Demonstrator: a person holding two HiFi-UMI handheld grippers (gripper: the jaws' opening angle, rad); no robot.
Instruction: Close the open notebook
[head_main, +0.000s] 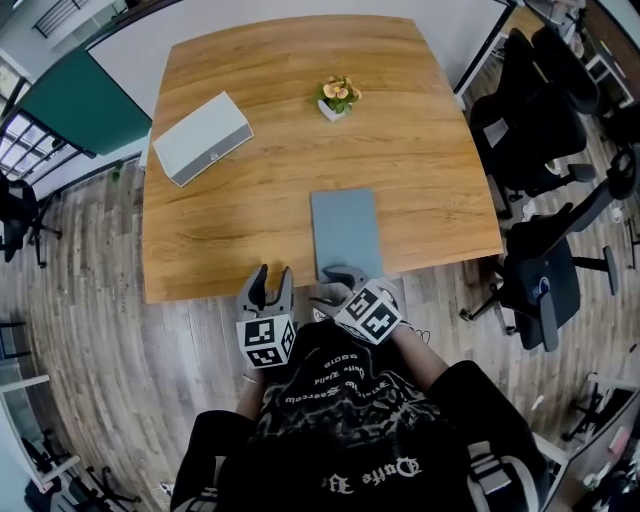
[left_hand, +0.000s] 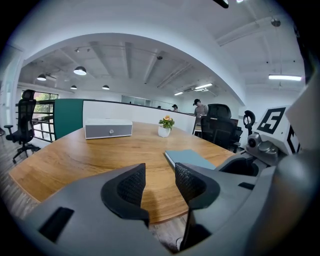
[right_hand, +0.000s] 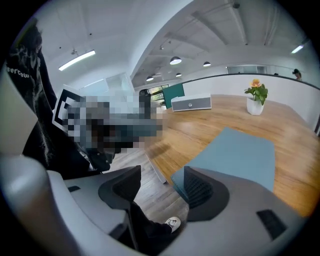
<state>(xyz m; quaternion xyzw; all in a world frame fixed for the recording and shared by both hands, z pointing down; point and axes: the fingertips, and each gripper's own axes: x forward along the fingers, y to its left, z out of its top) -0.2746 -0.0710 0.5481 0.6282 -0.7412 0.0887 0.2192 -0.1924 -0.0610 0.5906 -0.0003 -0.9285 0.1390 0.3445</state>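
Observation:
The grey-blue notebook (head_main: 346, 232) lies shut and flat on the wooden table (head_main: 230, 230), near the front edge. It also shows in the left gripper view (left_hand: 192, 157) and the right gripper view (right_hand: 240, 155). My right gripper (head_main: 338, 280) hovers at the notebook's near edge, just off the table, and its jaws (right_hand: 162, 177) stand open with only floor showing in the gap. The right-hand jaw covers the notebook's near corner. My left gripper (head_main: 273, 276) sits at the table's front edge, left of the notebook, open (left_hand: 159, 172) and empty.
A grey speaker box (head_main: 203, 137) stands at the back left of the table and a small flower pot (head_main: 338, 97) at the back middle. Black office chairs (head_main: 540, 130) crowd the right side. The person's body fills the bottom of the head view.

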